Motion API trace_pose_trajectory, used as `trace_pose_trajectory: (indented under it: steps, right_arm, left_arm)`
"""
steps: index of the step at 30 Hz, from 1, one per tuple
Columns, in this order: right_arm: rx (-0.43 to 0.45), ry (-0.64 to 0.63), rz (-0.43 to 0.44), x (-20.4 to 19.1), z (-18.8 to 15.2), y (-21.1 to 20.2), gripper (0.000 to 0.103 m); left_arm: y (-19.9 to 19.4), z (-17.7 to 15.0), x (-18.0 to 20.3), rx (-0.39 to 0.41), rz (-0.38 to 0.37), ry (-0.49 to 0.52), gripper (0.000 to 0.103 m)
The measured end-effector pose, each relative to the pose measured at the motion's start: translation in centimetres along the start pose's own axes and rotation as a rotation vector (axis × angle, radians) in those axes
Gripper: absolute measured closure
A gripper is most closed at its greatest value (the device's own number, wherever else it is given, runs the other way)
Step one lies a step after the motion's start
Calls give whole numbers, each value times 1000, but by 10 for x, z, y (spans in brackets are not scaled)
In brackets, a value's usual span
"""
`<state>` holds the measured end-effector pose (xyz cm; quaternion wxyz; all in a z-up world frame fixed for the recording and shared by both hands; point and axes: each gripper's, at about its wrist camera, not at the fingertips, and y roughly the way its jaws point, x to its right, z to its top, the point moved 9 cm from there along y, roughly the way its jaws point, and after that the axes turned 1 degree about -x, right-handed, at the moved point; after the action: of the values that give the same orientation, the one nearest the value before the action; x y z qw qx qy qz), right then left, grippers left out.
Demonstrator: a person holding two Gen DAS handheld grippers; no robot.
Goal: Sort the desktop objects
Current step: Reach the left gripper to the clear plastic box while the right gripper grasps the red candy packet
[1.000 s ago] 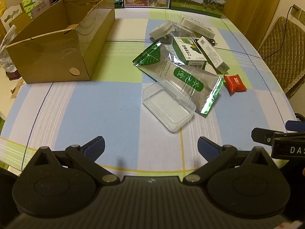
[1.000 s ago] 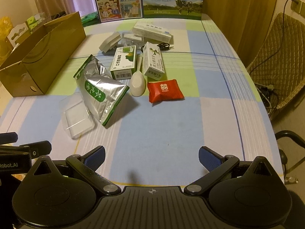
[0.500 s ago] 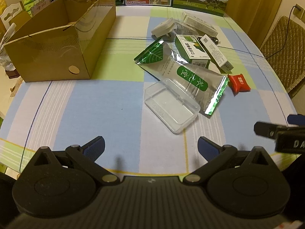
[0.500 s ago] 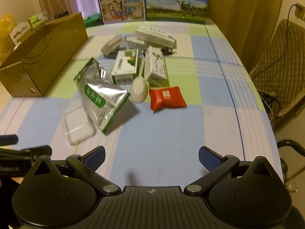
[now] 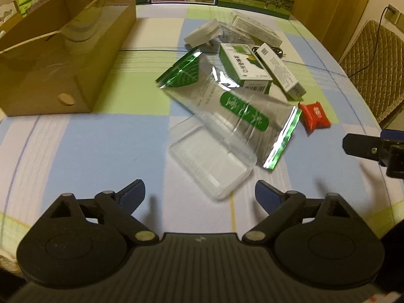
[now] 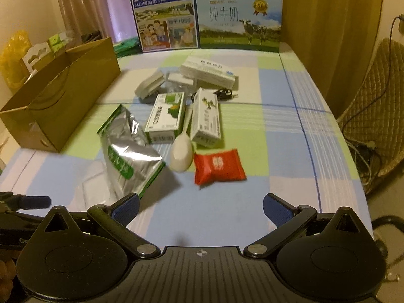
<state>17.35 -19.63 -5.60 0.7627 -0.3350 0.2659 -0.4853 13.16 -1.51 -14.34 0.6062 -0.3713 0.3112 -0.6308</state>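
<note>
Blue milk carton (image 6: 164, 17): 纯牛奶 in large white characters, with "1956" on the picture below.
Cow-picture milk carton (image 6: 240, 22): 纯牛奶, beside a gold medal badge.
Silver-green foil pouch (image 5: 240, 111): white script on a green oval, unreadable.
Red sachet (image 6: 218, 168): white emblem, blurred.

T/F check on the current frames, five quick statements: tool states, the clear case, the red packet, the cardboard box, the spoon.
1. Both tools are open and hold nothing. True: left tool and right tool have their fingers spread wide.
2. The clear plastic case lies inside the cardboard box. False: it lies on the tablecloth, partly tucked under the silver-green foil pouch.
3. The red packet lies on the table nearer the right tool than the medicine boxes. True.
4. The cardboard box is closed. False: its top is open.
5. The white spoon is gripped by the right tool. False: it lies on the table beside the red packet.
</note>
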Motion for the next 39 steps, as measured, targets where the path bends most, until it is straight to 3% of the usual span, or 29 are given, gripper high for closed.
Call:
trace_pose_trajectory:
  steps: [3,9,12,17,22,24,27,30,36,39]
  right_arm:
    - [11,-18,-20,3,5,8,2]
    - [0,0,-10,10,9,25,2]
    - [-12,7,-2,12,8,30,2]
    - [-22,-9,5,11,9,38,2]
    - [-33,-65,-12,12,15,52,3]
    - [-47,-94,-25,14,17,60,11]
    - [-83,-105,-13,20,19,73,19]
    - [-101,-95,24,21,23,83,24]
    - [-152,-127,19,18,22,102,42]
    - [-161,-138,6,18,21,105,47]
  left_arm:
    - [11,9,10,5,-22,2,15]
    - [37,17,15,-8,14,12,26]
    - [38,17,11,-4,25,32,29]
    - [33,16,-1,7,60,80,43]
    - [32,17,-17,13,72,98,43]
    - [32,17,-17,10,61,112,43]
    - [35,17,-18,7,72,123,19]
    - [37,17,-19,12,80,122,18]
    - [39,23,-26,33,84,79,29]
    - [39,24,-29,33,86,62,46]
